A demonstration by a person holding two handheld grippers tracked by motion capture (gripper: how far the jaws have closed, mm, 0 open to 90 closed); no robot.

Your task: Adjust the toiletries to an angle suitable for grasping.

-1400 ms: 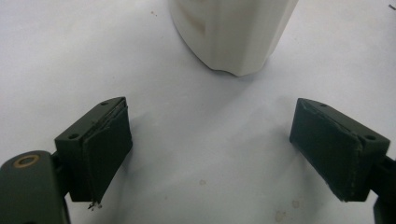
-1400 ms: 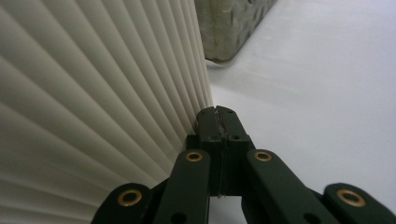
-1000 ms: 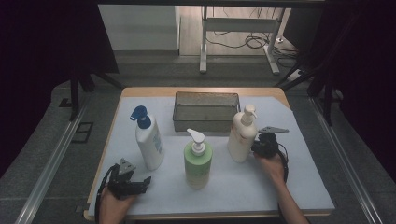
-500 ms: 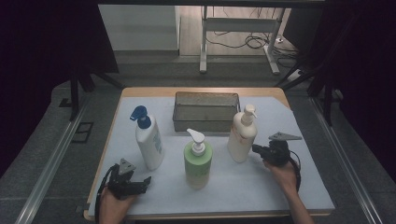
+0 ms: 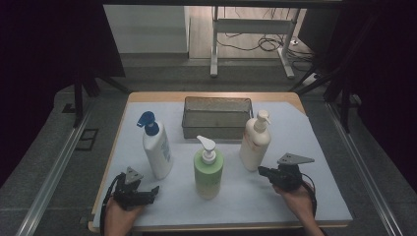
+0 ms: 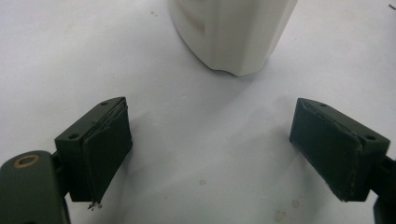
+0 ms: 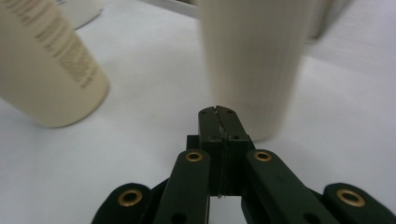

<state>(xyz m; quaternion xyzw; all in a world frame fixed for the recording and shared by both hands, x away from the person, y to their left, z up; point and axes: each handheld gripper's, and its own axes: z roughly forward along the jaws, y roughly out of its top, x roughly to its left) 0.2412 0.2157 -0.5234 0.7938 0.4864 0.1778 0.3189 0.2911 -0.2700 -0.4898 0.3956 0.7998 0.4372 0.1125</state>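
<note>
Three pump bottles stand on the white table cover: a white one with a blue pump [image 5: 156, 147], a green one [image 5: 208, 169] and a cream one [image 5: 255, 141]. My right gripper [image 5: 261, 171] sits just in front of the cream bottle, jaws shut and empty. In the right gripper view its closed tips [image 7: 217, 112] point at the cream bottle [image 7: 252, 65], a small gap away. My left gripper [image 5: 153, 190] rests near the front left edge, below the white bottle. Its jaws [image 6: 211, 108] stand wide open with bare cover between them and a white bottle base [image 6: 233, 37] ahead.
A grey mesh basket [image 5: 217, 129] stands behind the bottles at the table's back middle. A printed bottle [image 7: 46, 65] stands to the left in the right gripper view. The table's wooden edge [image 5: 211, 96] borders the cover.
My right gripper has drawn back from beside the cream bottle toward the near edge and slightly right, still shut. The left gripper and the bottles have stayed put.
</note>
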